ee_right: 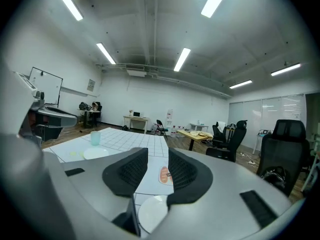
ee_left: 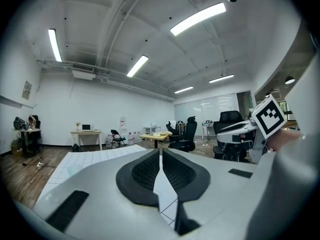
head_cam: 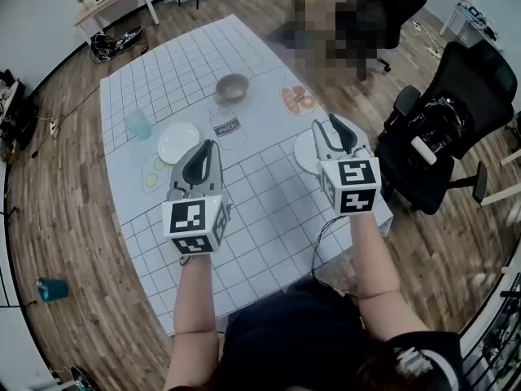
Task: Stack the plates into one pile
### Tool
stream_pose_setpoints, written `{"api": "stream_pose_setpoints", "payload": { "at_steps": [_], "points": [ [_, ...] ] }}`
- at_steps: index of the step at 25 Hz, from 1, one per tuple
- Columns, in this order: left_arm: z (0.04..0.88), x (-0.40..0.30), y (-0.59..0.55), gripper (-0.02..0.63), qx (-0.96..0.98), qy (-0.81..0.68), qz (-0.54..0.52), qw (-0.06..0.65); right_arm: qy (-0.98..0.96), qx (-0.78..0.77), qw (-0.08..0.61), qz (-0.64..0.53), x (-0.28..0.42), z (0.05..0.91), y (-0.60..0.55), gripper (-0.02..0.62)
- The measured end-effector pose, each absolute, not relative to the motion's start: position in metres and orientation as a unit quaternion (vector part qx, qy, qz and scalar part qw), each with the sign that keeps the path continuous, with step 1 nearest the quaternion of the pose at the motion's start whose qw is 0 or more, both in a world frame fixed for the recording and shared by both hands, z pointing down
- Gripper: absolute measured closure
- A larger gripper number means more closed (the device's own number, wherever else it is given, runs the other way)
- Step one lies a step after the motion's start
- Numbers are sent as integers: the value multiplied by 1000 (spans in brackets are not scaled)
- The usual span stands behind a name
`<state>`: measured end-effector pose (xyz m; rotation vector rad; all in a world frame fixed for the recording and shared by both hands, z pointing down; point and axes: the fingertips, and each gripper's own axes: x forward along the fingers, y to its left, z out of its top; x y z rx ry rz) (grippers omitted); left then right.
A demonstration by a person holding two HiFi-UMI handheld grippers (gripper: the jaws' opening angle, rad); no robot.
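Left claw (ee_left: 160,153) pressed together, right claw (ee_right: 157,159) spread empty above a white plate (ee_right: 152,215) the head view half hides

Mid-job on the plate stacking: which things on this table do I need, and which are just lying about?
For the job:
- left white plate
- right white plate, partly under the right gripper

Lying about:
- brown bowl
- teal cup
- milk picture
- orange food picture
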<state>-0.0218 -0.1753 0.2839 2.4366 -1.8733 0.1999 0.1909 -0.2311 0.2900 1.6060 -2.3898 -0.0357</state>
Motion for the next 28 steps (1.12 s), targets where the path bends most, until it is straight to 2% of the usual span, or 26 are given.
{"api": "stream_pose_setpoints", "payload": {
  "at_steps": [10, 28],
  "points": [
    [344, 51, -206, 566, 815, -567, 98, 75, -796, 578, 173, 53, 270, 365, -260, 422],
    [439, 91, -224, 566, 801, -556, 174, 142, -778, 553, 239, 175, 300, 507, -289, 411]
  ]
}}
